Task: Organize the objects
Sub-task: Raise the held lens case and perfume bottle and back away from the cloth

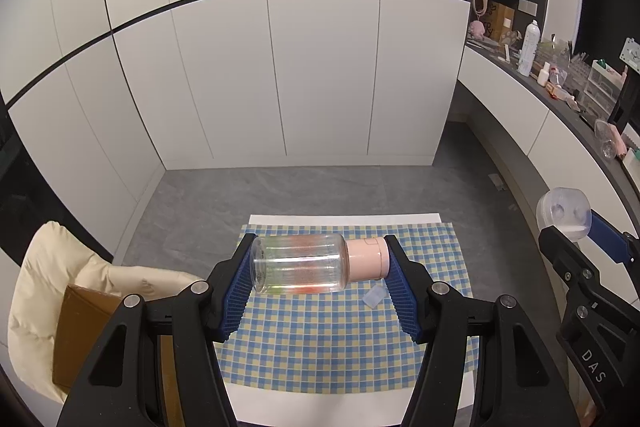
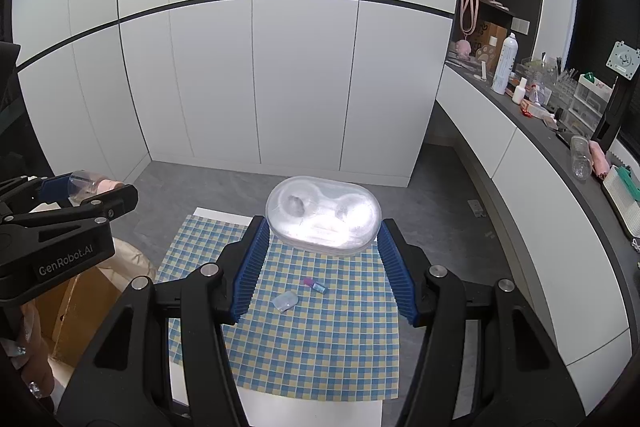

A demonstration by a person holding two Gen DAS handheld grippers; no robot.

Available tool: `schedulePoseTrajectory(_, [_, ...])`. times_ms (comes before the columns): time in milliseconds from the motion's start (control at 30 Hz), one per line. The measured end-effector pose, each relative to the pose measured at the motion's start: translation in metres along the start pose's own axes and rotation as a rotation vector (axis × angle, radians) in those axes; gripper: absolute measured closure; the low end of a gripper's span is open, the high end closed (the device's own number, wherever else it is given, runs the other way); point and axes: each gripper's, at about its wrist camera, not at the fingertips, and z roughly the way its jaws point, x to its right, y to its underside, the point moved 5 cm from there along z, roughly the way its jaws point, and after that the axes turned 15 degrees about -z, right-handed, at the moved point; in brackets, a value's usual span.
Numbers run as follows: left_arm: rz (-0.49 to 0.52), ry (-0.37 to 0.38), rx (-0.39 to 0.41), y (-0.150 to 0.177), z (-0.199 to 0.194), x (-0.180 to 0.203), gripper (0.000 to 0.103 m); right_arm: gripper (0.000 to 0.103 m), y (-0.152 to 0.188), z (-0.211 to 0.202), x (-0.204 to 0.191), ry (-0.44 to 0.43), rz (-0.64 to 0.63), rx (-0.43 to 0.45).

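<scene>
My left gripper [image 1: 320, 267] is shut on a clear bottle with a pink cap [image 1: 304, 264], held sideways above the blue and yellow checked cloth [image 1: 344, 347]. Its blue pads press on the bottle's base and cap. My right gripper [image 2: 323, 241] is shut on a translucent oval case [image 2: 323, 217], also lifted above the cloth [image 2: 320, 339]. On the cloth lie a small clear lid-like piece [image 2: 285, 301] and a tiny blue and pink item [image 2: 315, 285]. The right gripper with the oval case [image 1: 564, 213] shows at the right of the left wrist view; the left gripper and bottle [image 2: 90, 187] show at the left of the right wrist view.
The cloth lies on a white table [image 1: 344, 403] over grey floor. A cream cushion [image 1: 36, 287] and a brown cardboard box [image 1: 80, 335] sit left of it. White cabinets stand behind. A cluttered dark counter [image 2: 560, 131] runs along the right. A hand [image 2: 28, 359] shows at lower left.
</scene>
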Motion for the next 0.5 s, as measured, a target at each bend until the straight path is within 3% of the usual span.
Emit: schedulePoseTrajectory(500, [0.001, -0.001, 0.0, 0.009, -0.015, -0.007, 0.041, 0.044, 0.007, -0.015, -0.002, 0.002, 0.009, -0.008])
